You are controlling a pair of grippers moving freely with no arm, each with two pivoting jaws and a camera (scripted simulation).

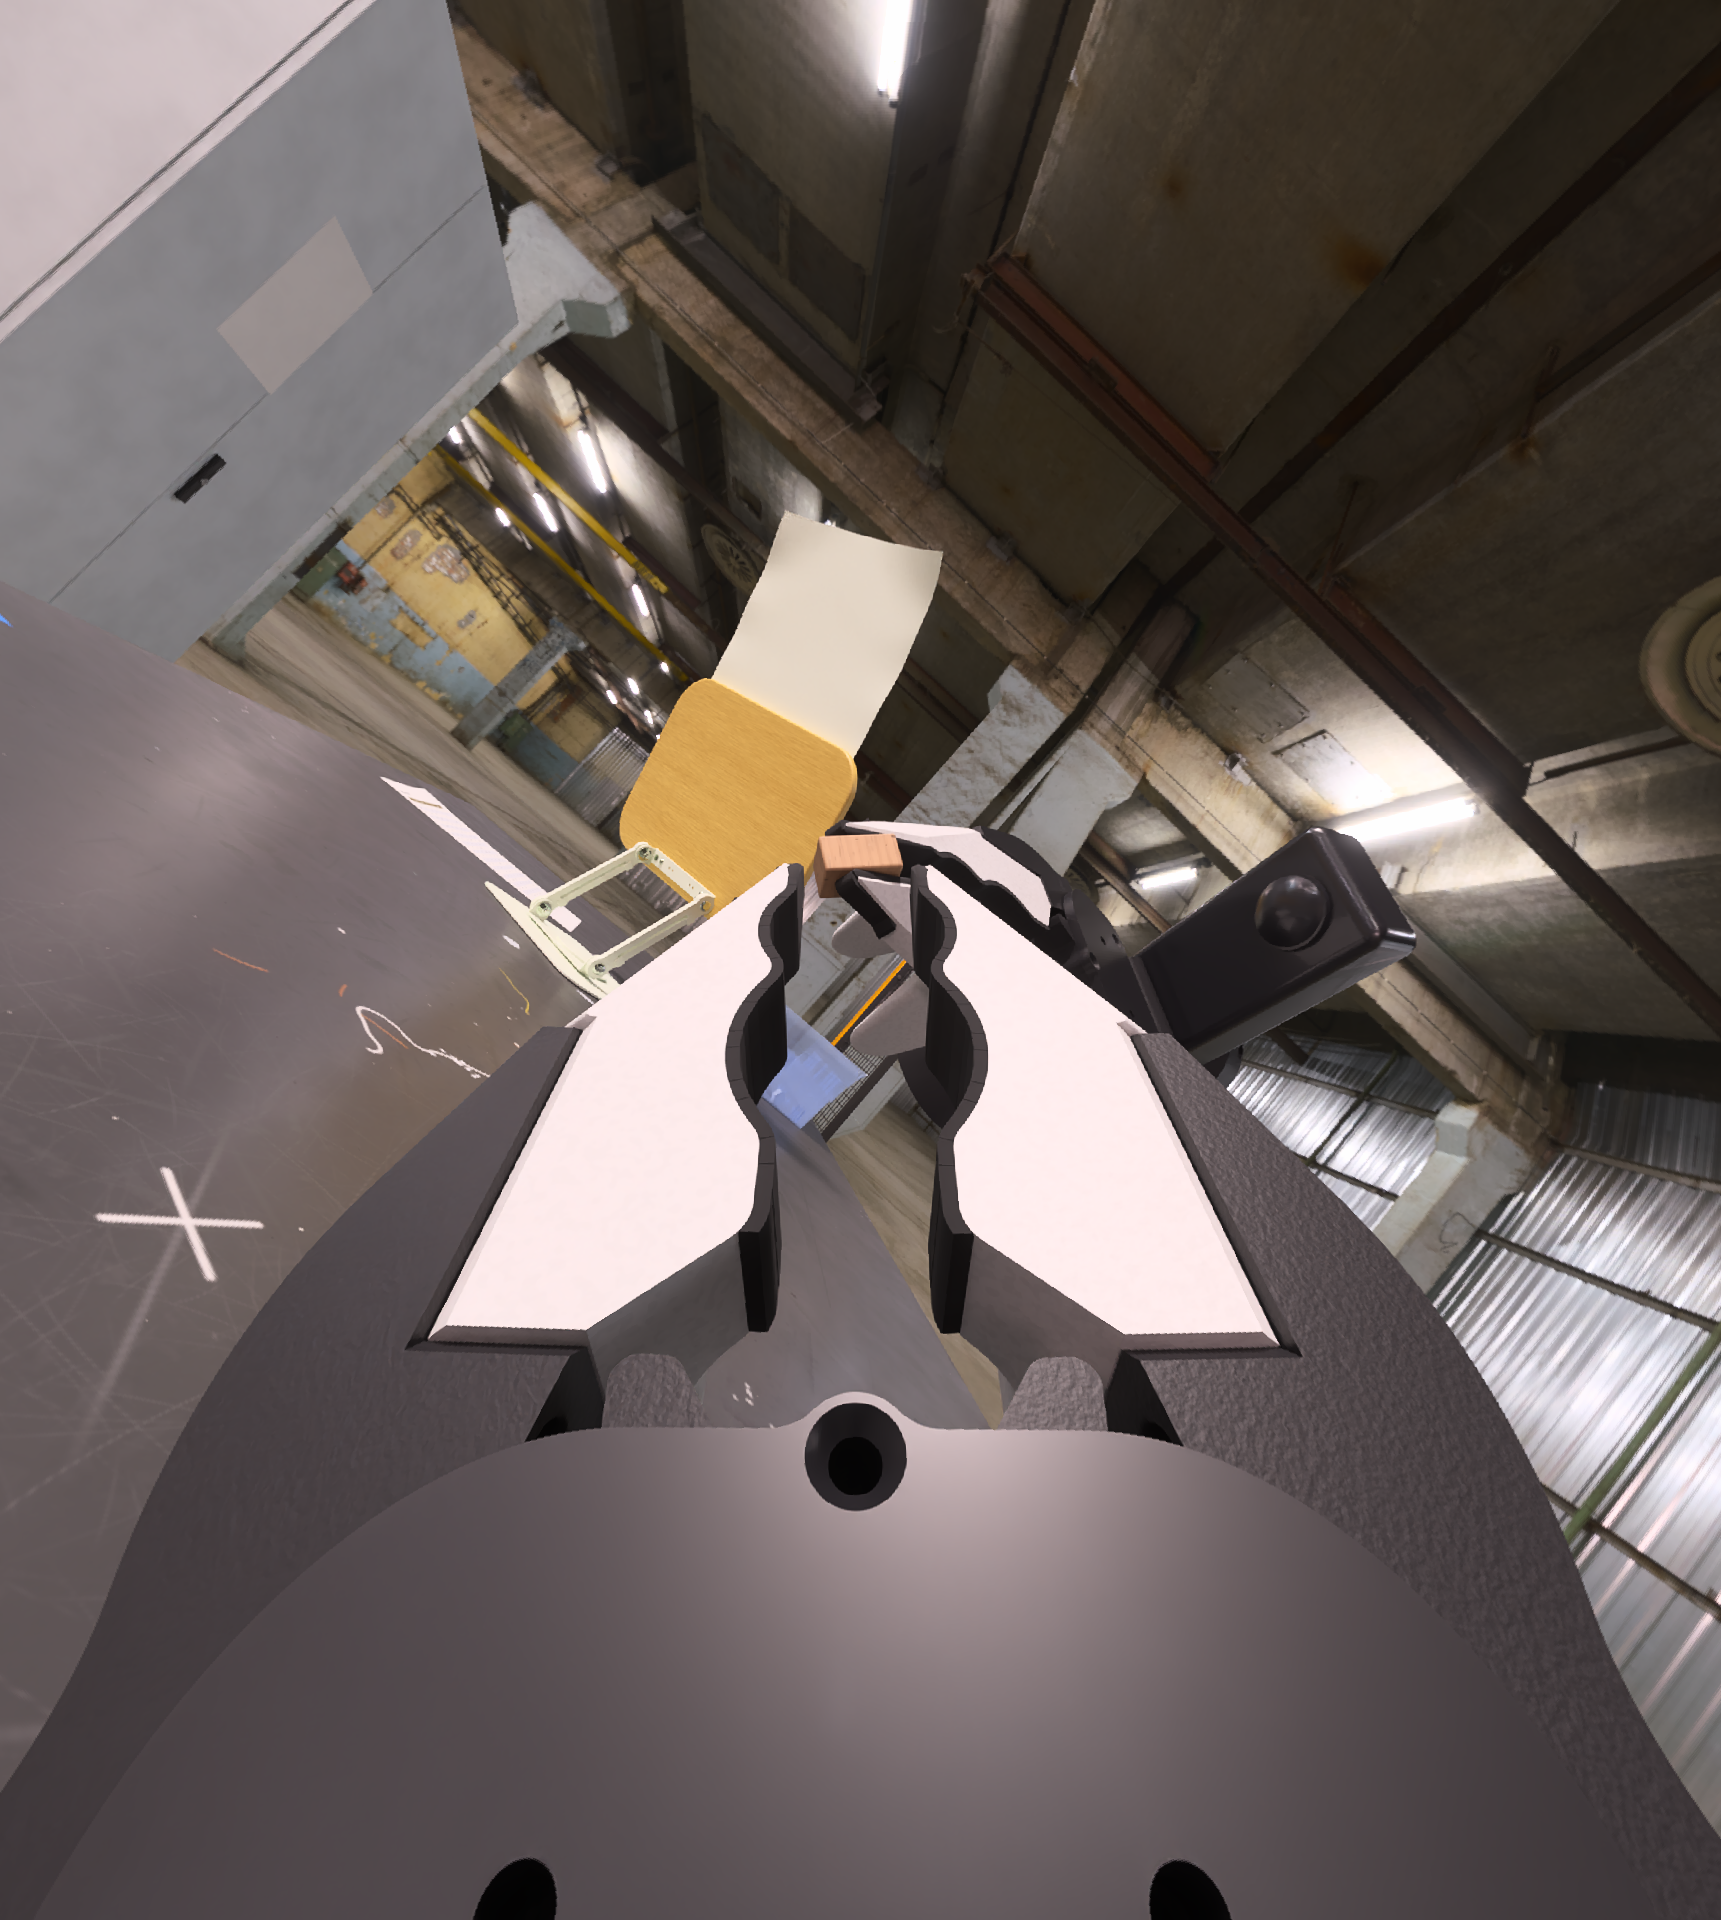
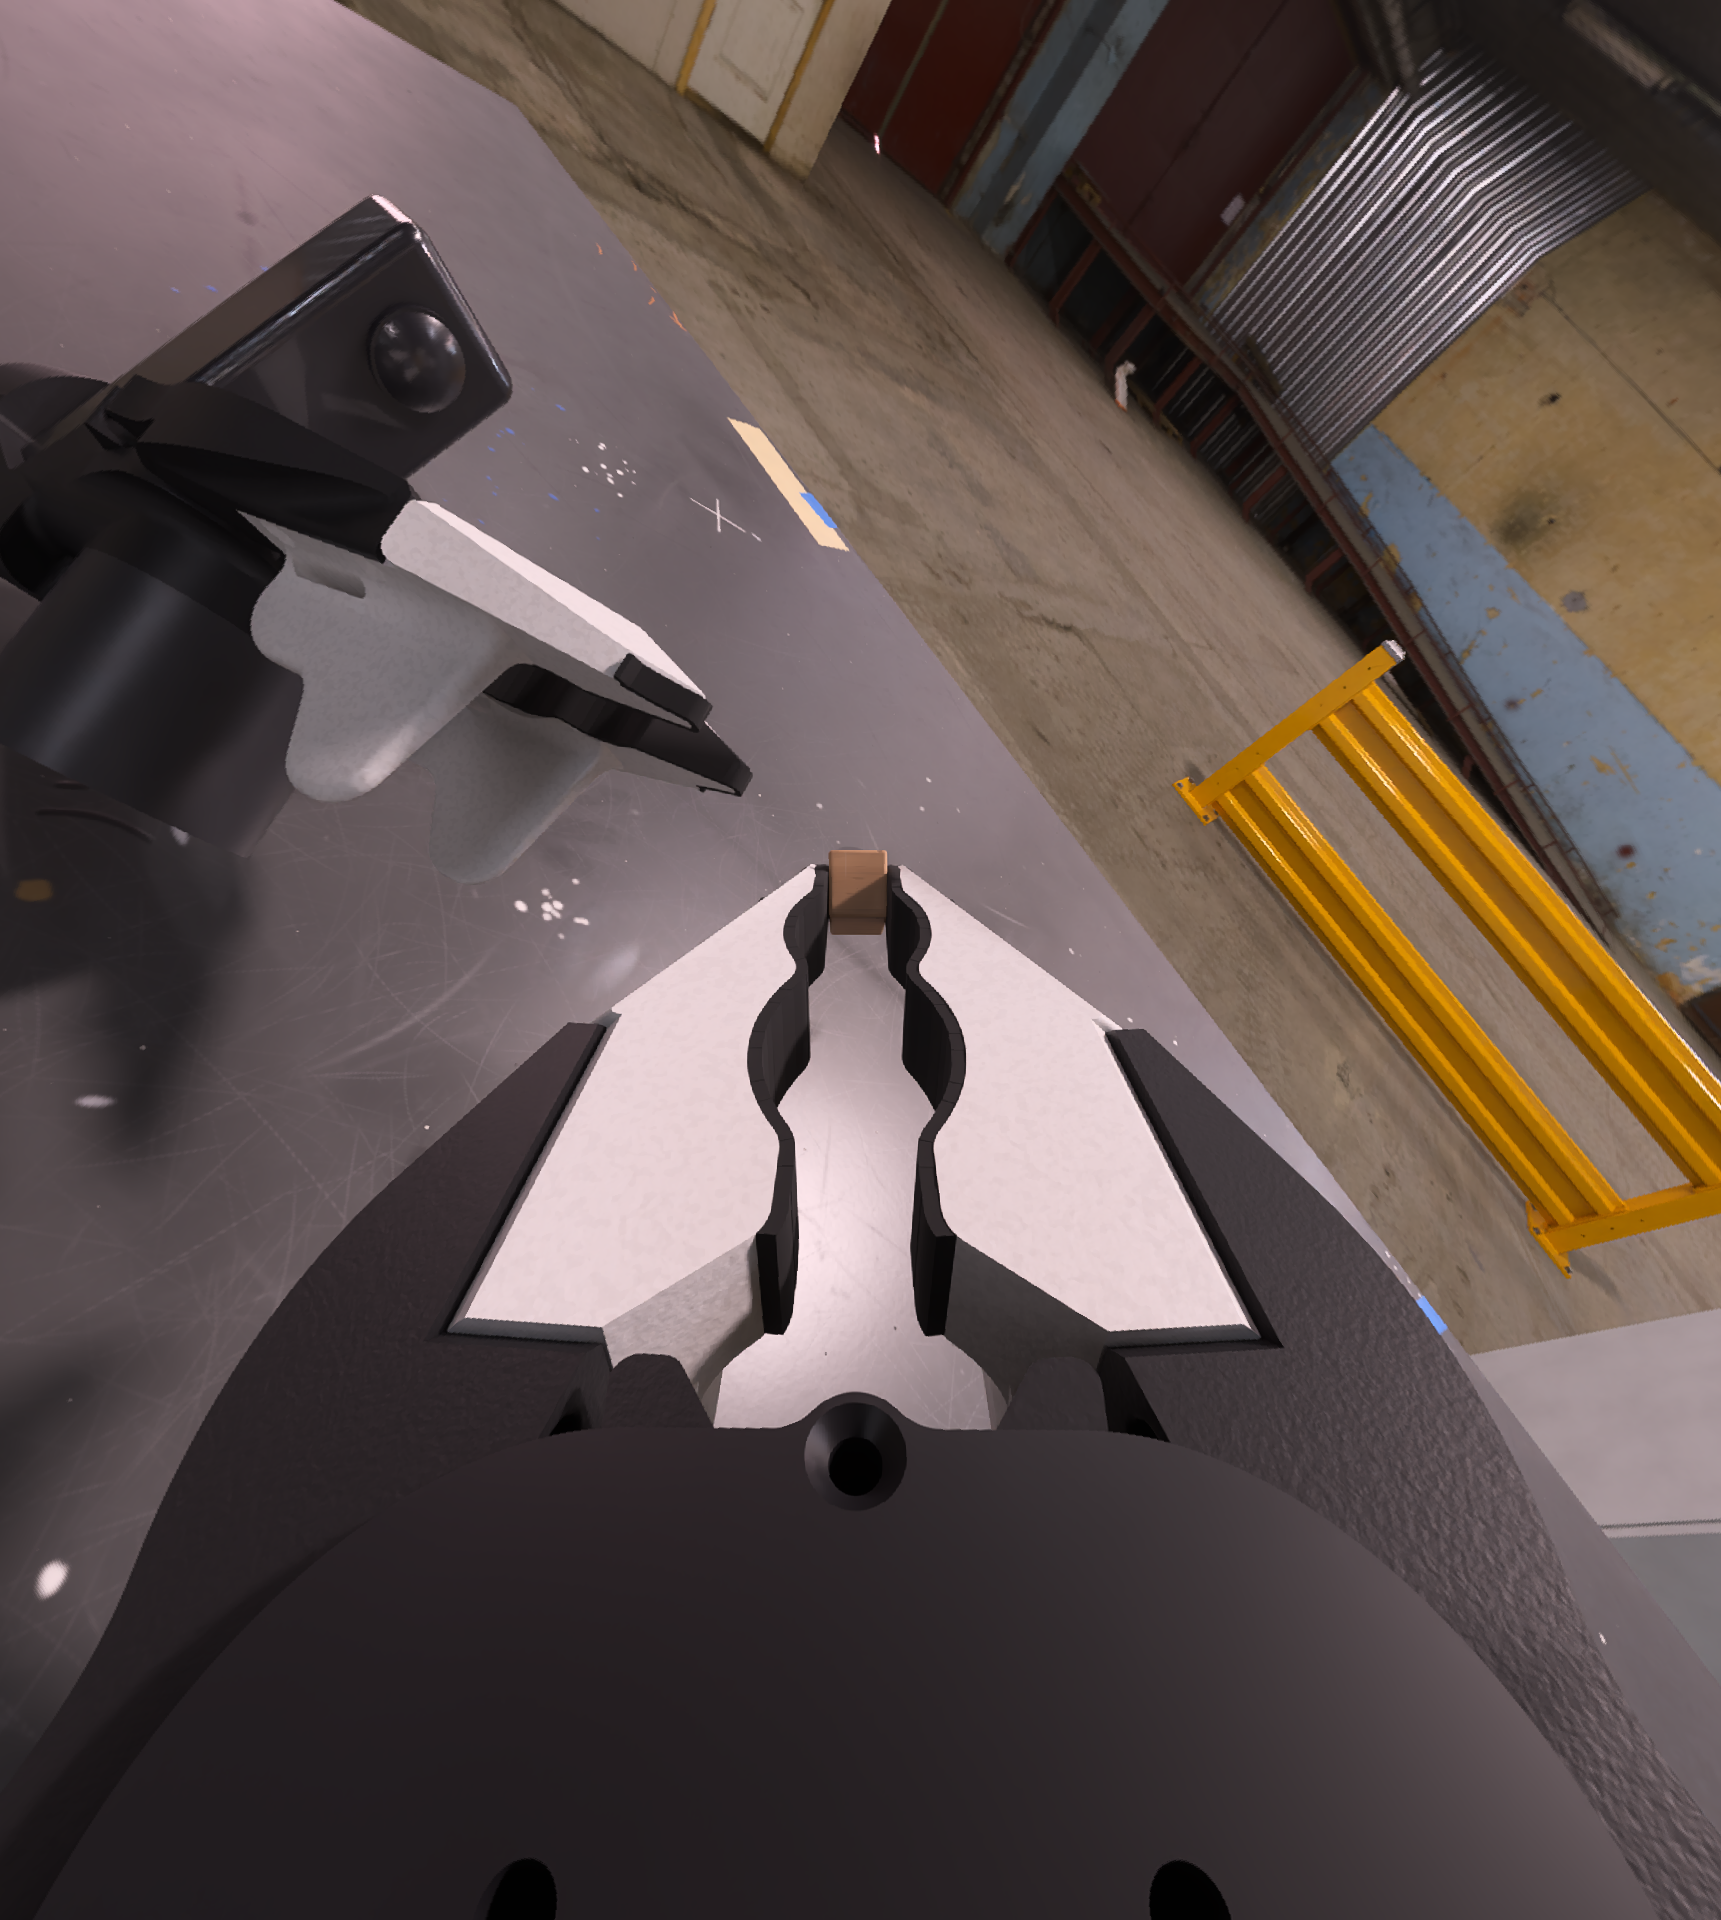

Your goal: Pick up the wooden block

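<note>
The wooden block (image 2: 856, 891) is small and tan. My right gripper (image 2: 856, 883) is shut on it at the fingertips and holds it above the dark table (image 2: 212, 1039). In the left wrist view the block (image 1: 858, 857) shows just beyond my left gripper (image 1: 856, 878), which is open and empty, its tips close to the block but not touching it. The right gripper's black body (image 1: 1271, 925) lies behind the block on the right. In the right wrist view the left gripper (image 2: 705, 743) hovers at the upper left, pointing towards the block.
The scratched dark table (image 1: 108, 1039) fills the left. Its edge runs diagonally past the grippers. A grey cabinet (image 1: 160, 260) stands at the upper left. A chair with a yellow seat (image 1: 742, 790) is beyond the table. A yellow barrier (image 2: 1458, 935) stands on the concrete floor.
</note>
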